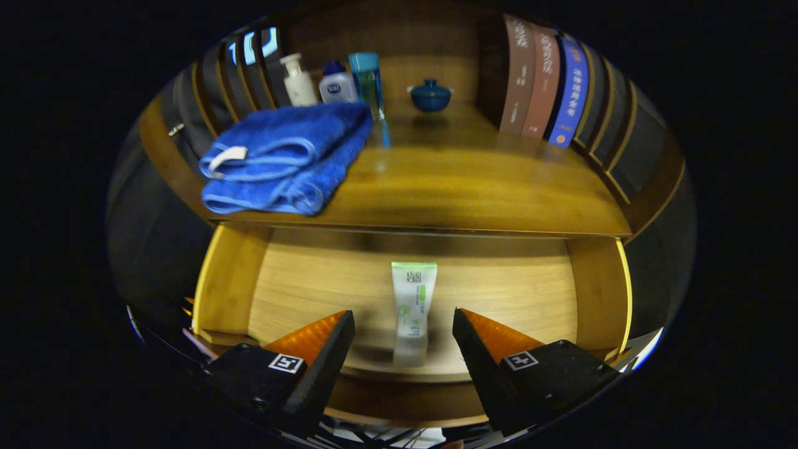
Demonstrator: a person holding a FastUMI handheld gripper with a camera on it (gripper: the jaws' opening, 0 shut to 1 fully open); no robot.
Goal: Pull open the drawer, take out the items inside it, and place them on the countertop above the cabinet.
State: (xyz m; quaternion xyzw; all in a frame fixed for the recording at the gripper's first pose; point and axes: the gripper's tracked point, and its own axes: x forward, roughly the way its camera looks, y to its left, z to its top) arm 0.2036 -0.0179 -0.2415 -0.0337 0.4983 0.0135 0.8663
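Hand-held gripper [404, 324]: fingers spread wide apart, clear gap between the two tips, neither pad touching anything. Both fingers point forward and slightly down, roughly level with each other, tips angled inward. Nothing held between them.

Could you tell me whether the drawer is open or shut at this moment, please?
Open. The drawer is pulled out below the countertop, its floor exposed, with a tube lying inside between the open gripper fingers.
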